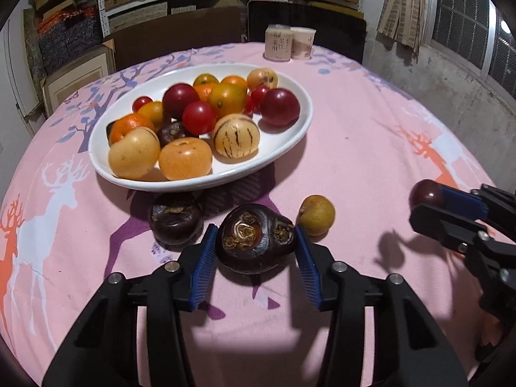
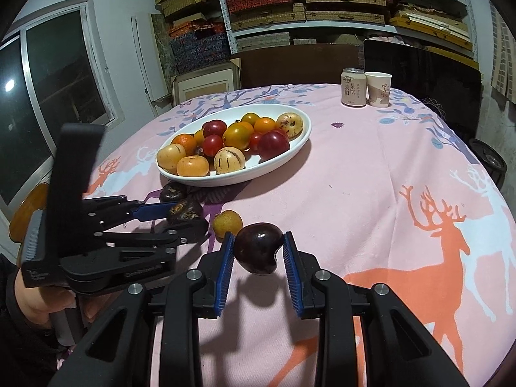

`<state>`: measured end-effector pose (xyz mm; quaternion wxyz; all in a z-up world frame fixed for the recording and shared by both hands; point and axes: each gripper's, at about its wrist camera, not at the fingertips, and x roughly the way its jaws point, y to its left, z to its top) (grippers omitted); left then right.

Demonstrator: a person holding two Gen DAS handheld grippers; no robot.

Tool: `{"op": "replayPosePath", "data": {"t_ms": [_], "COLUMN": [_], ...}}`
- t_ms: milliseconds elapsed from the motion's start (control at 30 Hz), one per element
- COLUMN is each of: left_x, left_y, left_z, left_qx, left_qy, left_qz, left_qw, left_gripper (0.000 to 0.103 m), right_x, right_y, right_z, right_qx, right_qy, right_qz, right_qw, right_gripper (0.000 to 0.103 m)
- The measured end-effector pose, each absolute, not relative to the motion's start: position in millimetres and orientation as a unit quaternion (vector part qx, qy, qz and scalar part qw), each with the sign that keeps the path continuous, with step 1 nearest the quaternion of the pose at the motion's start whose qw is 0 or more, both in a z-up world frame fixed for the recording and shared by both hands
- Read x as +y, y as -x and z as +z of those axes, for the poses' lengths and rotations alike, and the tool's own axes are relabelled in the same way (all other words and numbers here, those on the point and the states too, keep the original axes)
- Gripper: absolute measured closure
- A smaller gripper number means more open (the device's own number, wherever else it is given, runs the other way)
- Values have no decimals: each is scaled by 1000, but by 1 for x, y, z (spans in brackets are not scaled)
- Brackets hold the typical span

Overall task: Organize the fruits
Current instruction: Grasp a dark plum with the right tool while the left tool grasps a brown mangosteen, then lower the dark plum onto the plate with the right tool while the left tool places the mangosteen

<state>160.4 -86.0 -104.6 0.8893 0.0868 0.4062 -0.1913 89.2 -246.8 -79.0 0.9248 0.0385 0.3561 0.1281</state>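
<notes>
Left gripper (image 1: 256, 242) was clamped on a dark brown, wrinkled fruit (image 1: 256, 238). The fruit was lumpy, with a dried tan calyx on its top face. It sat between both blue pads, each pad touching a flank, and its underside rested on the pink deer-print tablecloth (image 1: 371, 135). In the right wrist view the same gripper (image 2: 185, 217) came in from the left with the fruit (image 2: 185, 211) at its tips.

Right gripper (image 2: 258, 250) was clenched on a dark purple plum (image 2: 258, 248). The plum was smooth and glossy, with a dent on its right side. It was pinched between the pads and lifted clear of the cloth, with its shadow below it. In the left wrist view it showed as a dark red ball (image 1: 425, 193) at the tips of the right gripper (image 1: 430, 204), well off to the right.

A second dark wrinkled fruit (image 1: 175, 219) lay on the cloth just left of the left gripper's left finger, close to the plate's near rim. A small tan-yellow fruit (image 1: 316, 215) lay just right of the left gripper's right fingertip; whether they touched, I could not tell.

The white oval plate (image 1: 290, 142) stood beyond the left gripper, loaded with red plums, orange citrus and yellow striped fruit. A can (image 2: 353, 87) and a paper cup (image 2: 380, 89) stood side by side at the far edge of the table.
</notes>
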Motion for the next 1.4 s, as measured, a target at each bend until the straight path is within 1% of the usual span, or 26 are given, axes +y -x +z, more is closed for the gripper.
{"op": "replayPosePath", "data": {"t_ms": [200,400,567,733,967,1400], "left_x": [-59,-30,-15,-20,-24,-18], "left_y": [-134,-123,-124,-137,-167,-207], "left_z": [-76,-48,-26,-13,-8,-26], "left_qx": [377,354,333,326,327,343], "left_qy": [-66,-52,-43,-49,-42,-44], "left_qz": [-197,-186,-177,-180,-177,-148], "left_qw": [903,915,925,927,927,926], "left_gripper": [56,56,56,56,56,56], "right_x": [-247,-243,-242,-236,-229,-223], "right_y": [-84,-81,-84,-101,-131,-161], "right_z": [-73,-46,-21,-6,5,5], "right_qx": [351,324,296,289,286,291], "right_qy": [-36,-33,-29,-24,-22,-10], "right_qz": [132,144,148,154,156,153], "right_qw": [926,934,943,945,945,944], "right_gripper": [72,72,72,72,72,72]}}
